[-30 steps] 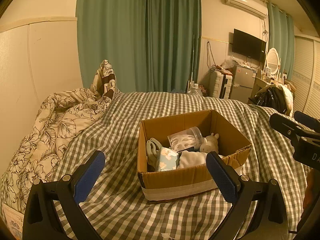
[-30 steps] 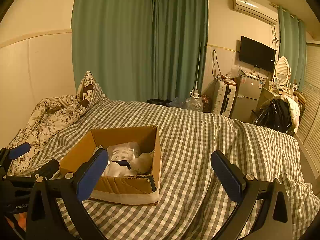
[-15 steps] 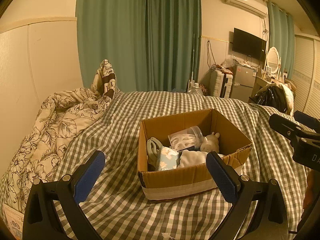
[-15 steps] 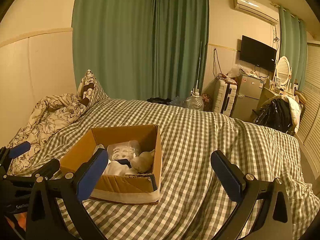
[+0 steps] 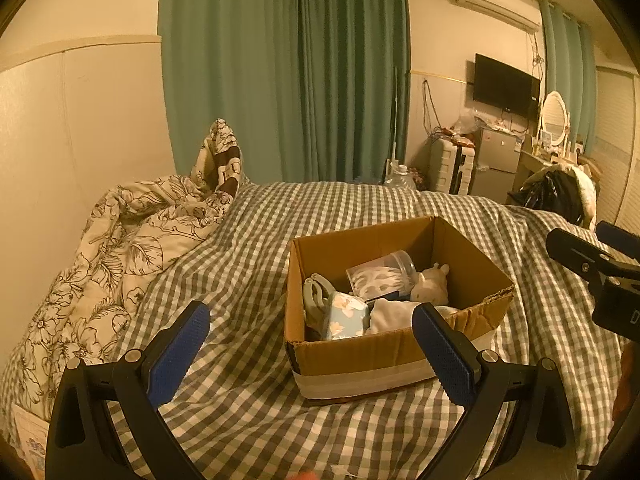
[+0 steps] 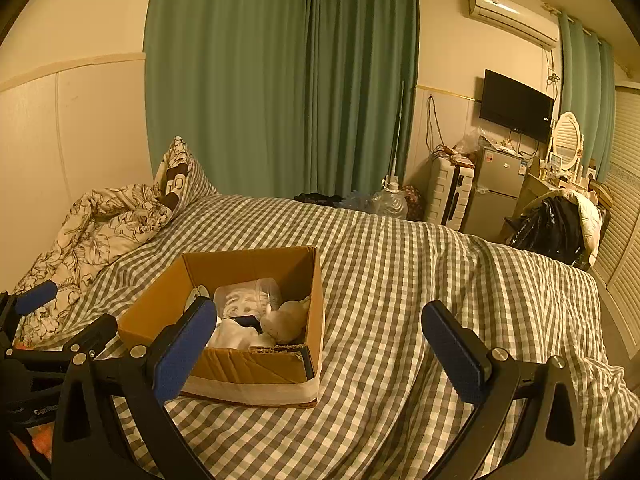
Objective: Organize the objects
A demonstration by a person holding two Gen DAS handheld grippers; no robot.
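1. Almost nothing has moved since a second ago; my right view has only drifted slightly.
2. My left gripper [image 5: 310, 350] and right gripper [image 6: 320, 350] hover with jaws wide apart, empty.
3. The cardboard box [image 5: 394, 354] sits on the checked bed [image 5: 240, 264], holding a clear jar [image 5: 382, 276], plush toy [image 5: 432, 286] and white cloth [image 5: 390, 314].
4. I'd approach from above and pinch one item cleanly.

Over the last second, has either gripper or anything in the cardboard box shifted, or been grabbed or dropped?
Nothing visibly changed. The left gripper and right gripper both hang open and empty short of the cardboard box, in the same pose as a second ago. The box sits in the same spot on the checked bedspread, with the clear jar and plush toy inside, untouched.
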